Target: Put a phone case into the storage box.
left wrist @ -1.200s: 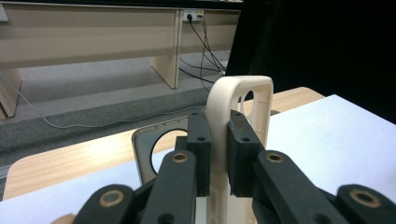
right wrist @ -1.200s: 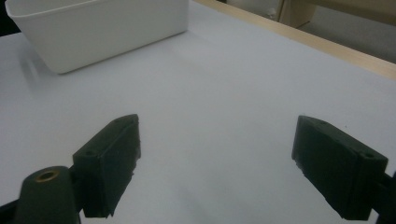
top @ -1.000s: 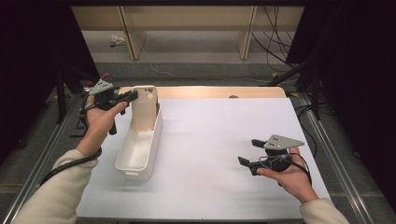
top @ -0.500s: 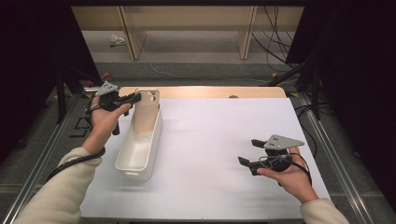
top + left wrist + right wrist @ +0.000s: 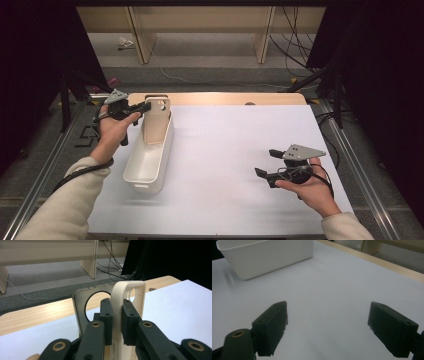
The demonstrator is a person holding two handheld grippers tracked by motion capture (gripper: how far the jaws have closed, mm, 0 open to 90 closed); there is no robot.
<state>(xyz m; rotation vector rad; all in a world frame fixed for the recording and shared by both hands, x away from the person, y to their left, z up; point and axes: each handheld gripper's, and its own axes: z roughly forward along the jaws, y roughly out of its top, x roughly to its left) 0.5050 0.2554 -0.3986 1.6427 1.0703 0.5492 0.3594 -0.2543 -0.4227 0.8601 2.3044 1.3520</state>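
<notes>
The bench (image 5: 235, 150) carries a long white bin (image 5: 150, 155), its long axis running away from the person. At the bin's far end, the left hand-held gripper (image 5: 116, 315) clamps a cream phone case (image 5: 126, 302) standing upright; the left gripper view reveals its camera hole. Well right of the bin, the right hand-held gripper (image 5: 267, 162) is released.

A wooden table (image 5: 220, 98) carries a white sheet (image 5: 230, 165) (covering most of it); a white bin (image 5: 148, 165) stands upon it.

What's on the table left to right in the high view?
Left gripper shut on the beige phone case → white bin → right gripper, jaws open.
</notes>
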